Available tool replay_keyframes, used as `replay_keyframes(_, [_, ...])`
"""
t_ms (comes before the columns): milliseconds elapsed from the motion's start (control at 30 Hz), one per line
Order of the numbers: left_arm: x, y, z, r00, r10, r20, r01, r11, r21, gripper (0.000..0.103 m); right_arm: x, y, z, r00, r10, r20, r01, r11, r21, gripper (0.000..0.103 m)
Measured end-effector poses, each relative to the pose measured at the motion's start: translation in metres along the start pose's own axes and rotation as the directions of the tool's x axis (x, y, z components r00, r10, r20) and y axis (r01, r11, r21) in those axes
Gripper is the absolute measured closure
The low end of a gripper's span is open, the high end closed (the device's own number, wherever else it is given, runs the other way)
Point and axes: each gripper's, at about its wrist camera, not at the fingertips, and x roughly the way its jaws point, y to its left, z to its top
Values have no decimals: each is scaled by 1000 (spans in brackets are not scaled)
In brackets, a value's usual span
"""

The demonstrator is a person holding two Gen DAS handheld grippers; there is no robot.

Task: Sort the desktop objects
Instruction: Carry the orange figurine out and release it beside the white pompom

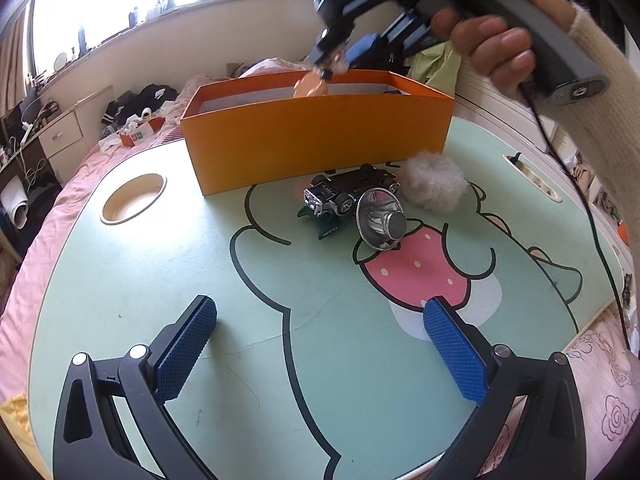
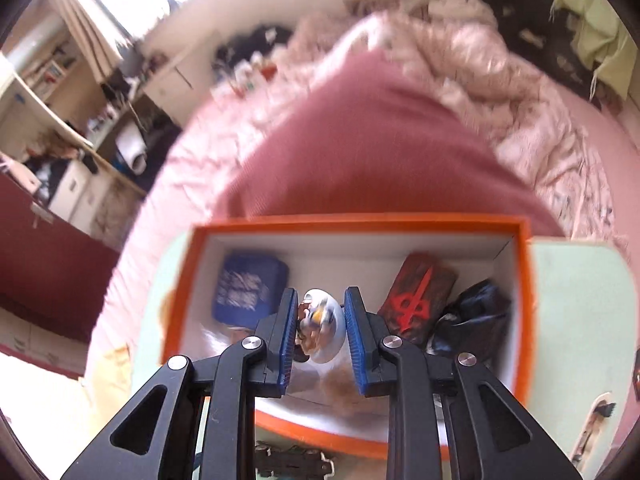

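- R claw point(image 2: 322, 294): jaws narrow, apparently pinched on the round figure badge point(image 2: 322, 326), which hangs above the open orange box point(image 2: 520, 300). View is blurred, so pad contact is a judgement.
- L claw point(image 1: 320, 312): jaws wide, nothing between them, hovering over the lap table point(image 1: 160, 280).
- Badge, handling (est.): light, stiff, thin disc with a smooth face, so likely slippery. Best taken across the rim, as I seem to have it. Short drop into the box looks safe.
- Box contents: blue pouch point(image 2: 250, 288) at 10 o'clock of the badge, dark red pack w/ red emblem point(image 2: 418, 296) at 2 o'clock, black item point(image 2: 472, 316) at 3 o'clock. Bare floor lies below and at 12 o'clock.
- Still on the table, in front of the box: overturned toy car point(image 1: 348, 192); chrome cone piece point(image 1: 382, 220) touching it at 4 o'clock; fluffy pom-pom point(image 1: 434, 182) just beside at 3 o'clock.
- Handling (est.): car hard, wheels up, grip across the body; cone slick and prone to roll; pom-pom soft, compressible.
- Room: table bare toward 6 o'clock; cup recess point(image 1: 134, 198) at 9 o'clock; the box wall limits low approaches.
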Motion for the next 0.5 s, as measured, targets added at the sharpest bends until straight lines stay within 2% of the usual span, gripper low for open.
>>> replay_keyframes(133, [0,-1,0,1000,-1,-1,1,1000,0,0,-38,0,-19,994,90,57,-90,996,-8,80])
replay_keyframes(233, [0,0,0,1000,0,0,0,1000,0,0,-61,3,-48,989,116,93,-115,993,-20,80])
replay_keyframes(400, [1,-1,0,1000,-1,-1,1,1000,1,0,-60,4,-96,994,83,71,-79,995,-60,80])
replay_keyframes(500, [1,-2,0,1000,-1,-1,1,1000,1,0,-39,3,-110,999,31,43,-28,997,-73,80])
